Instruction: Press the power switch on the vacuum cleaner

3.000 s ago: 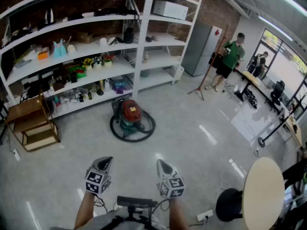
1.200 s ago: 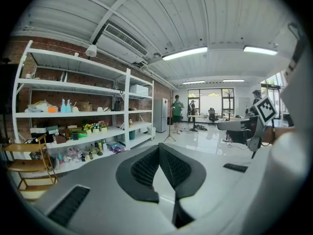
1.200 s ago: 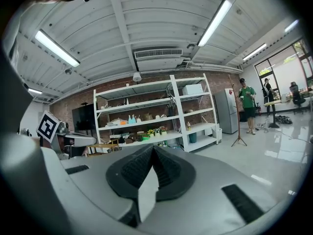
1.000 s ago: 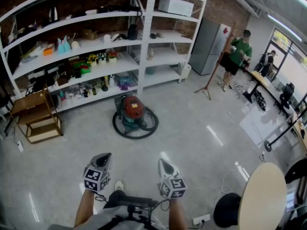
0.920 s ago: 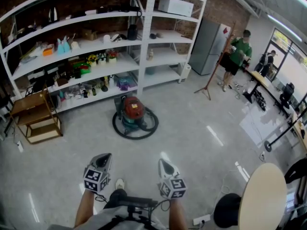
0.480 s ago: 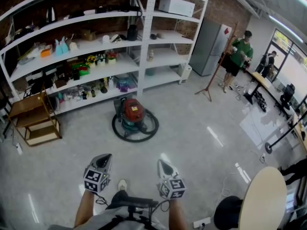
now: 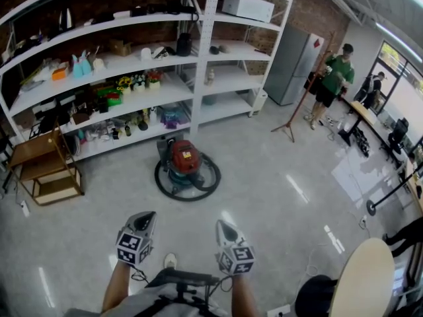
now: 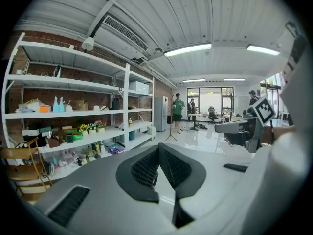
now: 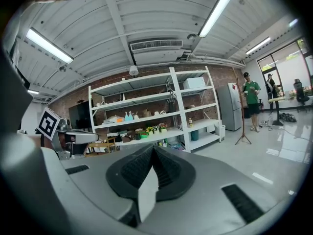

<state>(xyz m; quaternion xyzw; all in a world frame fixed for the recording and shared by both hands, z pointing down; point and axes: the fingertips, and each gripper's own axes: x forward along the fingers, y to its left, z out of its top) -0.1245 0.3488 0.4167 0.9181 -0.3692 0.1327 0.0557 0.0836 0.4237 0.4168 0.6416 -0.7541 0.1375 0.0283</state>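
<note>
The vacuum cleaner (image 7: 184, 162) stands on the floor in front of the shelves. It has a red top and a teal body, and its black hose (image 7: 209, 180) lies in a ring around it. No switch can be made out from here. My left gripper (image 7: 144, 218) and right gripper (image 7: 223, 226) are held side by side low in the head view, well short of the vacuum. Both are shut with nothing between the jaws. The left gripper view shows the left gripper (image 8: 158, 149) with its pads meeting at the tip, and the right gripper view shows the right gripper (image 9: 152, 150) the same.
White shelving (image 7: 198, 78) with several small items runs along the brick wall. A wooden stool (image 7: 43, 167) stands at left, and a grey fridge (image 7: 294, 65) and a tripod stand (image 7: 291, 127) at right. A person in green (image 7: 336, 76) stands far right. A round table (image 7: 360, 279) is at lower right.
The head view has drifted forward a little, so the shelves and vacuum sit slightly nearer. A shoe now shows below the grippers. Both grippers keep their place and stay shut.
</note>
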